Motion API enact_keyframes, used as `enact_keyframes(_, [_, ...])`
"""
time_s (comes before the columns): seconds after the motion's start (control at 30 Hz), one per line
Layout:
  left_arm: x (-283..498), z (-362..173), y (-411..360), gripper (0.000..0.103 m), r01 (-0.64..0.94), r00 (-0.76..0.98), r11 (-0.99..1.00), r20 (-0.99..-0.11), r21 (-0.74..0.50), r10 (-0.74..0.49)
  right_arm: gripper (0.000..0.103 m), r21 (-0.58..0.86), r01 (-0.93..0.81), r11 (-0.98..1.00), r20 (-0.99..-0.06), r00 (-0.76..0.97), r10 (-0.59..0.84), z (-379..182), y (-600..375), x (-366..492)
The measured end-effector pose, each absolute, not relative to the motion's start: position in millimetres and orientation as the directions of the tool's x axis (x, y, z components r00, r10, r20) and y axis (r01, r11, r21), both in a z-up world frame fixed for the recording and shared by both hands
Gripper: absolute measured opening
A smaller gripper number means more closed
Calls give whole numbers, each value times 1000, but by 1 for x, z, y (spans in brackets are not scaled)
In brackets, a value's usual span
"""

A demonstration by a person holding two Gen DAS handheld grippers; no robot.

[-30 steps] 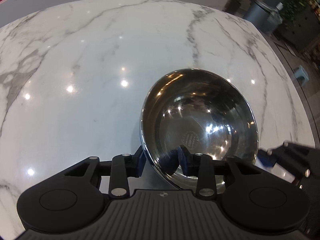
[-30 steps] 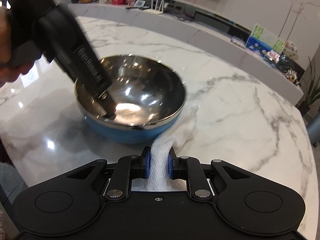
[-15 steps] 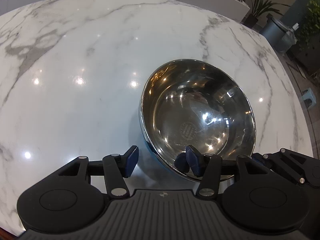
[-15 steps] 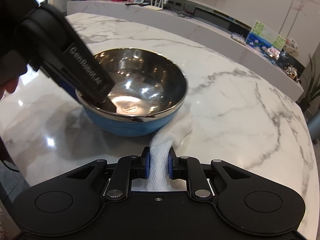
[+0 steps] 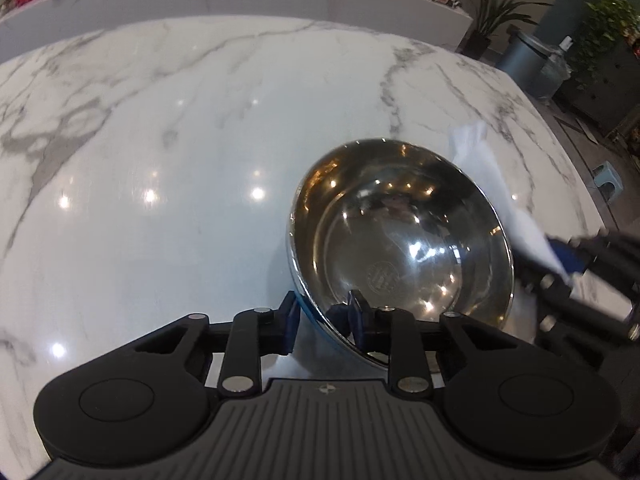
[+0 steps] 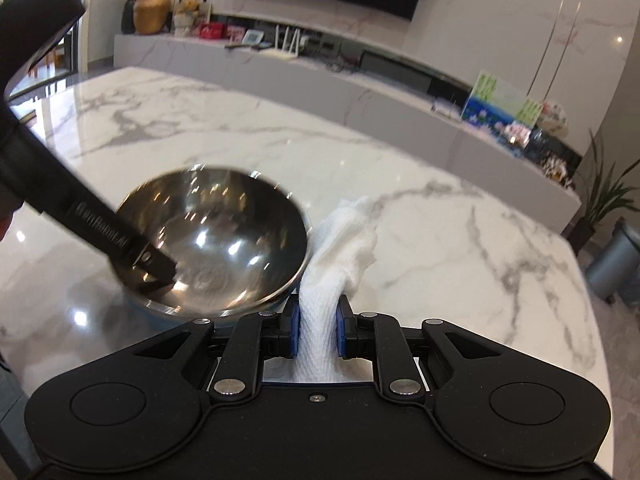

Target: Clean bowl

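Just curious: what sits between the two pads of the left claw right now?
The near rim of the steel bowl; the left claw has just been closing on it, seen in the left wrist view.

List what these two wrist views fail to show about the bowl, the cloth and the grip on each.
- Round steel bowl with blue outside: base contact with the marble table hidden by its own wall, both views.
- Stamp in the bowl bottom: too small and glary, left view.
- White ribbed cloth: lower end cut off behind the right hand-held gripper.
- Left hand-held gripper pads straddle the rim; contact there is blurred in the right view.
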State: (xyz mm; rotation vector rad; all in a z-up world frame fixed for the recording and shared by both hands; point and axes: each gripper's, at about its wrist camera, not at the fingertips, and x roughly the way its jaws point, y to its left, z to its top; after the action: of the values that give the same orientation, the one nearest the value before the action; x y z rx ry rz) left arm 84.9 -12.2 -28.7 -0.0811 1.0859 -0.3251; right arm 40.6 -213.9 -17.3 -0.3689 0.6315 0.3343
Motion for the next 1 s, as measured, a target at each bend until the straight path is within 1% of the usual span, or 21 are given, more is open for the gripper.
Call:
enact_keyframes(0.1, [84,-29,-13,23,243,433,945,-848,-219,-307,15,-236,-421,876,-623,757,196,-18,-215,44])
enact_keyframes(0.3, [89,-27,-13,23,269,430,942,-850,-199,-303,15,-237,-457,858,-654,728,207,-28,-213,43])
enact_keyframes(0.57, [91,-27,-9,23,259,433,948,-855,-187,-287,15,-224,-495,840,-690,688,222,-42,-201,38])
enact_keyframes(0.6, [91,-27,-8,24,243,426,951,-860,-191,-282,15,-225,-499,837,-696,684,221,-44,-198,37])
enact_keyframes(0.63, [90,-28,-8,31,226,418,954,-865,-197,-277,15,-222,-500,837,-699,680,221,-45,-198,36])
enact_keyframes(0.67, [90,-28,-7,40,208,409,957,-871,-202,-272,15,-222,-500,837,-700,680,220,-45,-197,36])
enact_keyframes(0.73, [87,-30,-5,48,178,394,960,-879,-215,-270,15,-223,-498,838,-702,678,217,-46,-195,35])
enact_keyframes(0.83, [84,-32,-4,48,151,382,962,-884,-228,-270,15,-226,-491,841,-702,681,209,-45,-194,35])
enact_keyframes(0.9, [83,-31,-3,44,151,383,962,-883,-228,-270,15,-234,-478,847,-693,693,200,-42,-197,34])
enact_keyframes(0.97, [84,-29,-2,31,155,386,961,-881,-230,-273,15,-242,-467,851,-679,707,195,-38,-199,34])
enact_keyframes(1.0, [85,-28,-2,28,161,388,959,-879,-232,-278,15,-246,-462,852,-672,715,193,-35,-201,34])
